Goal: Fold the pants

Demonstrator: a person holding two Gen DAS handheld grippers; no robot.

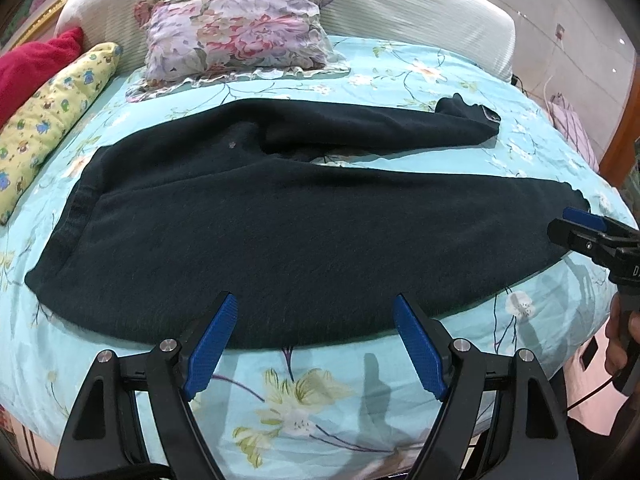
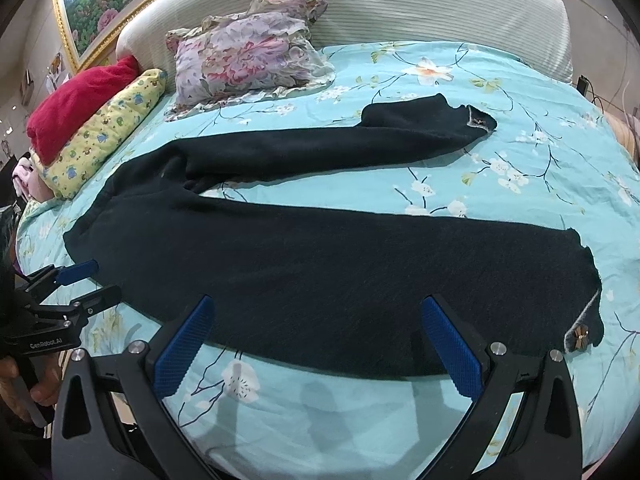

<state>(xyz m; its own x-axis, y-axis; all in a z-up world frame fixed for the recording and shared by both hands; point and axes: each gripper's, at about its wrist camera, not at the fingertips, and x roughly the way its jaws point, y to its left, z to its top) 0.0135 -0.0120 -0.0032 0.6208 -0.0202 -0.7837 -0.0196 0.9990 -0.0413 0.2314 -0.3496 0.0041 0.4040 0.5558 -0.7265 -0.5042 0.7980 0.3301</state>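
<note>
Dark pants [image 2: 320, 272] flat on bedsheet [image 2: 520, 168], 2 legs splayed.

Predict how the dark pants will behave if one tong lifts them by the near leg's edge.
The pants will probably droop and sag, since they lie limp and creased near the crotch. The fuzzy knit looks thick, so likely grippy rather than slippery, and fairly heavy for cloth. The far leg would probably drag across the sheet, as both legs join at the waist.
</note>
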